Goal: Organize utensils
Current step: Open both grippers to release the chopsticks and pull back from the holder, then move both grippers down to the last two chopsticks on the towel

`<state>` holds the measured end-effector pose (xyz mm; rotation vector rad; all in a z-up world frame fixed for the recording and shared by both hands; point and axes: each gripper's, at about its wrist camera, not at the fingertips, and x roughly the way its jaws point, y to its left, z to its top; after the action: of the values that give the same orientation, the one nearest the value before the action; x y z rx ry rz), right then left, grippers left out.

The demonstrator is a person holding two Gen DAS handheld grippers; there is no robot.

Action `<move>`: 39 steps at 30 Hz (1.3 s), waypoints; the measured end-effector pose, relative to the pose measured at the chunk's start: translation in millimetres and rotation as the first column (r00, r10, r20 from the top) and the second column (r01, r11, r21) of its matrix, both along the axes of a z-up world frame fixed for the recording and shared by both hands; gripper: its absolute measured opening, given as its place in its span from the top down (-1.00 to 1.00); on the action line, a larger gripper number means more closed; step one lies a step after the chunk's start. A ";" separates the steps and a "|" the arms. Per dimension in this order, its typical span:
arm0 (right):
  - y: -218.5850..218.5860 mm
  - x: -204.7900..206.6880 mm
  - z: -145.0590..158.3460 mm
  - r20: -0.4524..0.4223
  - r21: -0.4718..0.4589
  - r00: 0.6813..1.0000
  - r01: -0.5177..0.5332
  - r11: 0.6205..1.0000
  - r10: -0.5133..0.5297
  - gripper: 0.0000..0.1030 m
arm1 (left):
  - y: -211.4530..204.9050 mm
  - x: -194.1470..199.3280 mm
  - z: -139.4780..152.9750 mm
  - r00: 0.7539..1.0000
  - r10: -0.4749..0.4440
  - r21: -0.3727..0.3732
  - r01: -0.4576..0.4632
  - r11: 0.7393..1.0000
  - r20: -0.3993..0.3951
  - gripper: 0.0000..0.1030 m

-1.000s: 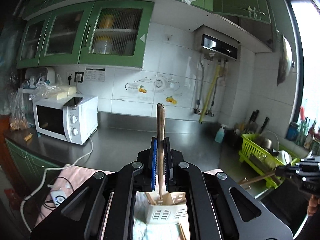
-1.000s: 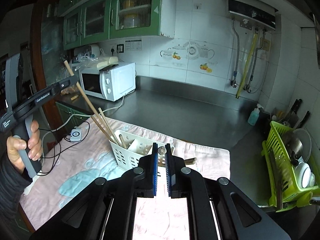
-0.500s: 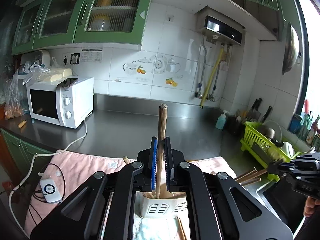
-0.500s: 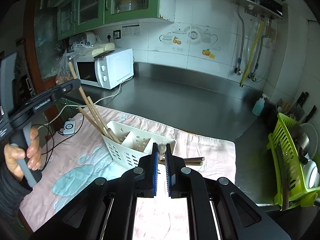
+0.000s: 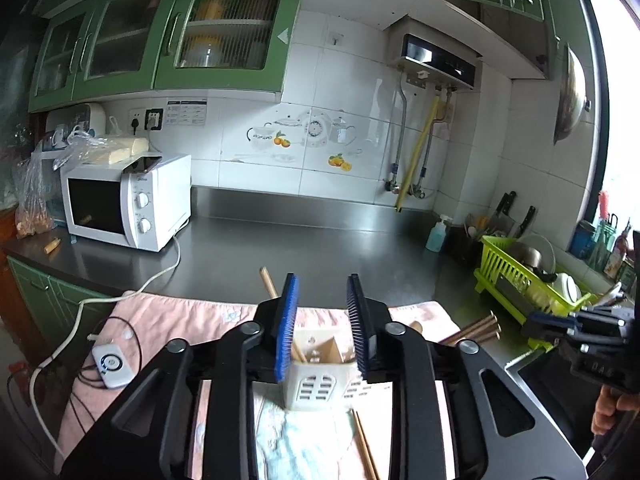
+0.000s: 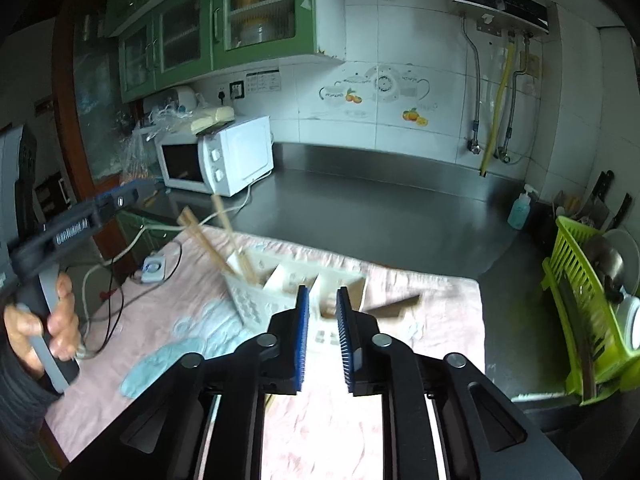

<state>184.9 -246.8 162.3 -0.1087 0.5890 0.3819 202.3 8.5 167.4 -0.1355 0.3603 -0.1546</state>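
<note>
A white slotted caddy (image 5: 316,384) stands on a pink cloth (image 5: 168,320), seen through the gap of my left gripper (image 5: 322,300). Its jaws are opening with nothing between the blue pads. A wooden chopstick (image 5: 267,281) leans out of the caddy behind the left finger. In the right wrist view, chopsticks (image 6: 224,236) stand in the left compartment of the caddy (image 6: 248,304). My right gripper (image 6: 322,300) hangs over the caddy's right end, its jaws opening with no thing pressed between them. Blurred wooden sticks (image 6: 394,305) show at that end.
A microwave (image 5: 124,200) with its white cable stands on the steel counter (image 5: 304,248) at the back left. A green dish rack (image 5: 520,280) sits at the right. A small white device (image 5: 112,364) with wires lies on the cloth. Two loose chopsticks (image 5: 364,444) lie before the caddy.
Both grippers sank toward the caddy. The left jaws opened and let go of the upright chopstick, which now leans in the caddy. The right jaws parted too.
</note>
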 end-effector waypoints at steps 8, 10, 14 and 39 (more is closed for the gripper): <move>2.8 -51.3 -72.2 -0.086 0.031 0.996 -0.023 0.999 0.026 0.51 | -1.3 -55.3 -19.0 1.000 0.022 0.074 -0.022 0.997 0.004 -0.11; 6.2 -62.5 -98.9 -0.127 0.036 0.991 -0.027 0.999 0.031 0.48 | 2.7 -66.0 -25.7 1.000 0.019 0.067 -0.018 0.998 -0.009 -0.16; 17.6 -78.3 -147.9 -0.227 0.041 0.972 -0.054 0.998 0.062 0.44 | 13.5 -85.4 -39.8 0.999 0.031 0.050 -0.030 0.998 -0.021 -0.30; 66.0 -101.2 -233.0 -0.284 -0.147 0.959 -0.063 0.987 0.019 0.25 | 47.8 -124.8 -91.1 0.990 0.106 0.038 -0.103 0.994 -0.089 -0.85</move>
<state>83.7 -180.8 -70.7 -0.2187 0.8998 0.3947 77.5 56.3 76.3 -0.1286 0.4451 -0.0387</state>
